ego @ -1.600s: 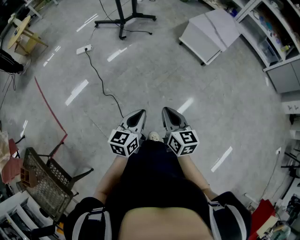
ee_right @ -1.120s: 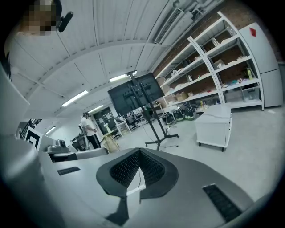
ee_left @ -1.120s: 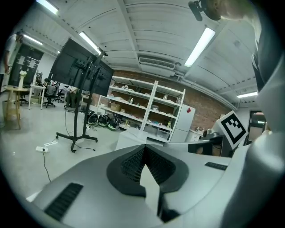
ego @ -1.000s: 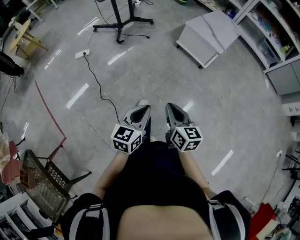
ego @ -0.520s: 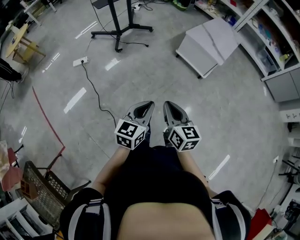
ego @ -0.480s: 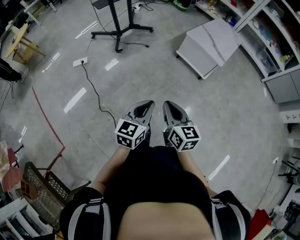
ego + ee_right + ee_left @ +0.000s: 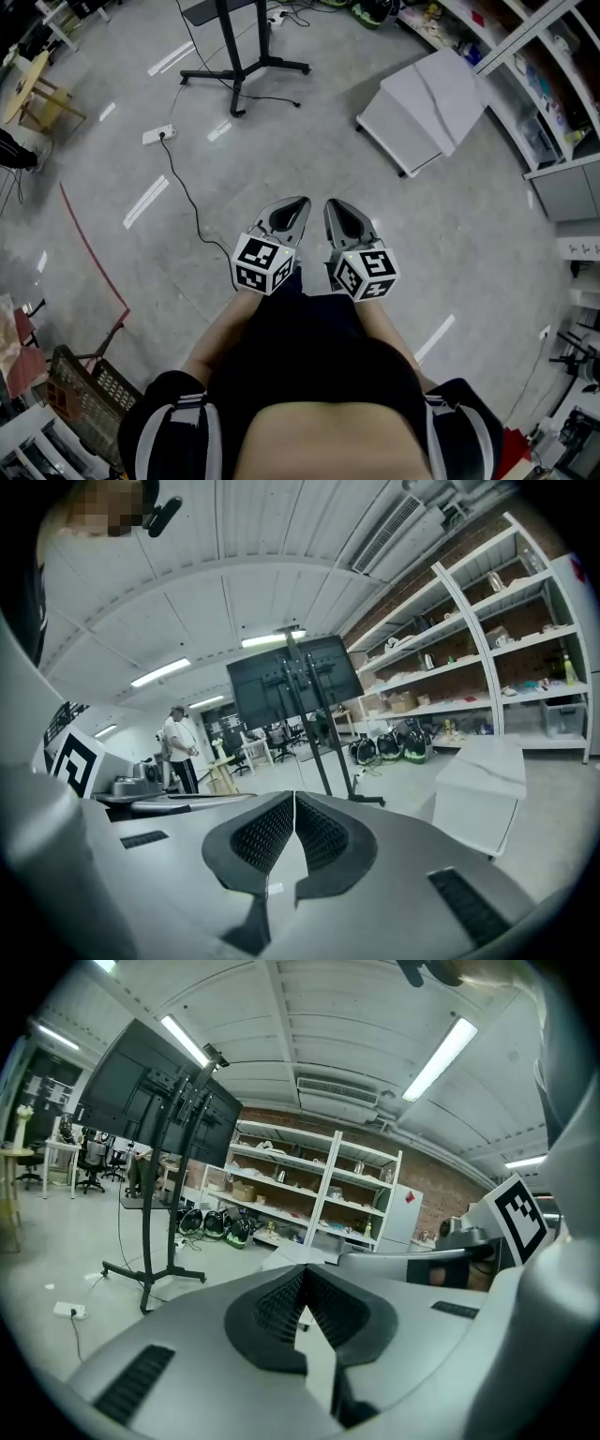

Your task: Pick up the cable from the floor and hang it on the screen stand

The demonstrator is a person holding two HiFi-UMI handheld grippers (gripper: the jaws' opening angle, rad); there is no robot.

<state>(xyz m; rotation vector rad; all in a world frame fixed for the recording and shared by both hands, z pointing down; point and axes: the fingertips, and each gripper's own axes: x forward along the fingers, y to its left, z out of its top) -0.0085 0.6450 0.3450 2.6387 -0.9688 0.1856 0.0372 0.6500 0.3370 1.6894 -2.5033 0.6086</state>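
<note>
Glossy grey floor (image 7: 450,216), white open shelving (image 7: 314,1185) before a brick wall (image 7: 445,1194); strip lights (image 7: 441,1054) overhead

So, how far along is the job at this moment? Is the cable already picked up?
Done: nothing yet. The black cable lies on the floor, plugged into the power strip. In hand: nothing. The left tool and the right tool are both shut and empty. Left: reach the cable, grip it, carry it to the screen stand and hang it there.

Black cable (image 7: 178,167) lies on floor near upright screen stand (image 7: 230,37).
</note>
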